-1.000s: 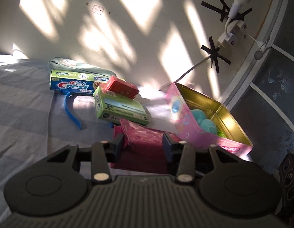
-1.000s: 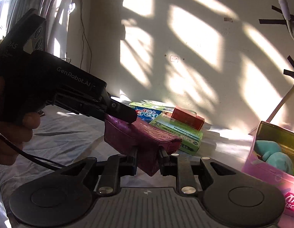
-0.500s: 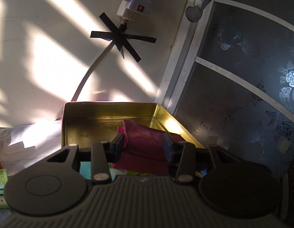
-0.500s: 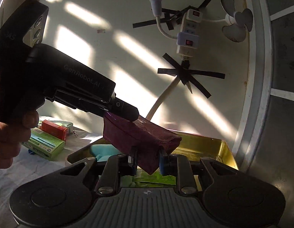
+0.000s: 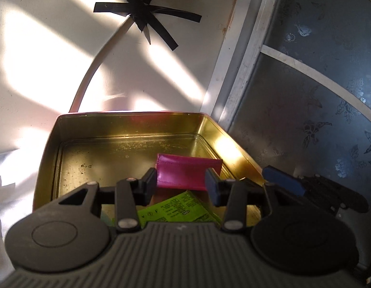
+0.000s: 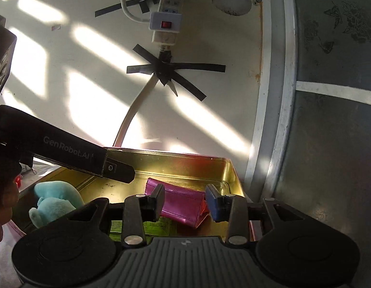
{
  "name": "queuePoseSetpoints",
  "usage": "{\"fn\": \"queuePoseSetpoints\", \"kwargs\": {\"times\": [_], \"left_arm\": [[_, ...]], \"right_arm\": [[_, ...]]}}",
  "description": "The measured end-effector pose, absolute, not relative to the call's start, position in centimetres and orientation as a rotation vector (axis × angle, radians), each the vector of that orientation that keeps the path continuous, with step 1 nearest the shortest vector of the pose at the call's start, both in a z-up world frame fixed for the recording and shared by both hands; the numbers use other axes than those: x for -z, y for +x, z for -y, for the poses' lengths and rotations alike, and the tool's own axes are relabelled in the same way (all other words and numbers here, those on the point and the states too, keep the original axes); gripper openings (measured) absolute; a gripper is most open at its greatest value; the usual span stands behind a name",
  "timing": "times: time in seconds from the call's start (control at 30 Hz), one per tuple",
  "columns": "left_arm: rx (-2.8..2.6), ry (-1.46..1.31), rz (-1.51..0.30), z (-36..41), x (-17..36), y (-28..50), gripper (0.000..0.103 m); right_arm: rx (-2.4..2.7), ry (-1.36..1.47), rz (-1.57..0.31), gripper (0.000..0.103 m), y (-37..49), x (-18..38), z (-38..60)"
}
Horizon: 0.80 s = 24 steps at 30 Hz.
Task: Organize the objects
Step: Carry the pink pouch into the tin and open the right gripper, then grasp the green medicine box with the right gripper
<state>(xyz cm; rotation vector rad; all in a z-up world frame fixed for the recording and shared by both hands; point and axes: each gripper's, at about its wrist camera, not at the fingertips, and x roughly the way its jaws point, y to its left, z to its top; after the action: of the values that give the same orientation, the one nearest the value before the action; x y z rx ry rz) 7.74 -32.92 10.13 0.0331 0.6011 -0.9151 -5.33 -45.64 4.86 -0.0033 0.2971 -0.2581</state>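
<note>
Both hand-held grippers now stand spread apart over the open tin. The left hand-held gripper [image 5: 181, 184] has its jaws parted wider than the glossy magenta leatherette pouch [image 5: 188, 174], with a sliver of gap showing at each pad; half a second ago those same jaws were pinched onto the pouch in mid-air. The right hand-held gripper [image 6: 185, 200] is likewise released, its blue-tipped pad standing just clear of the pouch's folded end (a second ago it was clamped on that end too). So the change is plain: the pouch has been let go by both and now lies on its own inside the gold-lined rectangular metal tin [image 5: 127, 120], toward the right near corner, partly resting on a bright green printed paper packet [image 5: 178, 210]. Further left in the tin, in the right wrist view, sits a turquoise plush toy [image 6: 54, 201]. Beyond the tin's far wall is a sunlit cream wall with a white cable fixed by a star of black tape [image 6: 165, 68]; a grey floral-patterned panel [image 5: 317, 96] stands to the right. For the task, I judge this item stowed: the likely next need is to lift both grippers straight up clear of the rim, then fetch another loose object.
</note>
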Motion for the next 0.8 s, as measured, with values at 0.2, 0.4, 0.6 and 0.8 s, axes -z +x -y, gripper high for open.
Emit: {"fn": "queuePoseSetpoints", "kwargs": {"times": [0.2,0.4,0.6,0.8], "left_arm": [[0.887,0.094,-0.524,27.7,-11.3,3.6,0.048],[0.836,0.059,-0.495,19.8,-10.3,1.0,0.053],[0.642,0.065,-0.538,11.8,-6.9,1.1,0.053],[0.351,-0.047,-0.617,3.2,-4.2,4.1,0.053]], "right_arm": [[0.193,0.060,-0.229,0.036,-8.4,-5.2,43.0],[0.042,0.108,-0.136,0.036,-11.6,-6.1,39.4],[-0.184,0.093,-0.191,0.036,-10.9,-6.3,33.7],[-0.350,0.029,-0.355,0.036,-7.3,-4.5,26.3]]}}
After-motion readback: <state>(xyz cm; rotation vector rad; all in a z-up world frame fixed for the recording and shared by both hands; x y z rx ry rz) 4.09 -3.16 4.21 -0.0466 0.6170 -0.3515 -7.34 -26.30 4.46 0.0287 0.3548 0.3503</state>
